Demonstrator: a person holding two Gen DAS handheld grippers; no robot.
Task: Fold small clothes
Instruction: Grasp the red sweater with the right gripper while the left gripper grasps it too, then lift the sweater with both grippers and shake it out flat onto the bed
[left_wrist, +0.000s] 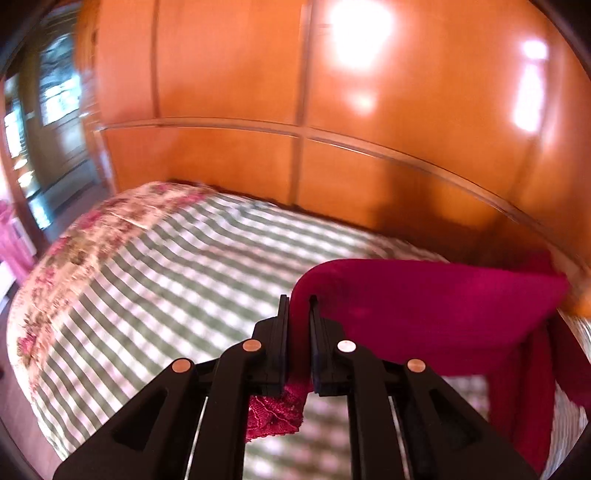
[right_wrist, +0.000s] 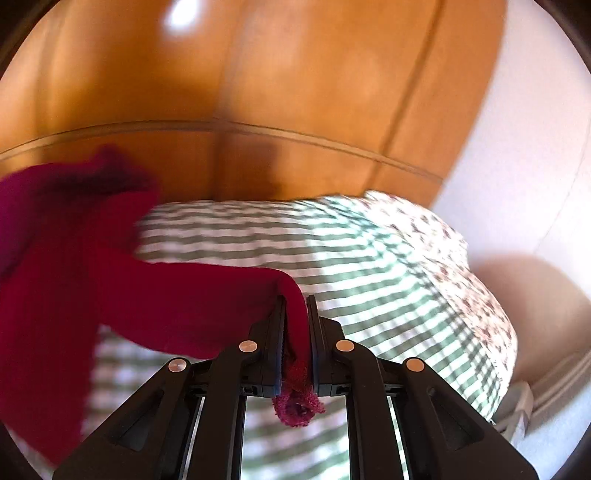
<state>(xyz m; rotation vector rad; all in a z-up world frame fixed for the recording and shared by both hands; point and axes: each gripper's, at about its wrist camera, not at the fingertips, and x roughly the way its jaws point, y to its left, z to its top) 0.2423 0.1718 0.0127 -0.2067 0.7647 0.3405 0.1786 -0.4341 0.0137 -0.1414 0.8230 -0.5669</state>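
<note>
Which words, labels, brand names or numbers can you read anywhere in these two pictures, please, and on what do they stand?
None: neither view shows any readable text.
The red garment shows no tag or print, only a lacy hem.
The left tool and right tool bear plain metal rivets, no marking.
The checked bedspread and wooden wardrobe carry only pattern and glare, and both views are blurred.

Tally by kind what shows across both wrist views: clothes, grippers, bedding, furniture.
Clothes: 1, the magenta knit garment
Grippers: 2, left gripper and right gripper, each shut on the garment
Bedding: 1, the green-striped bedspread with floral border
Furniture: 1, the wooden wardrobe
Total: 5
</note>
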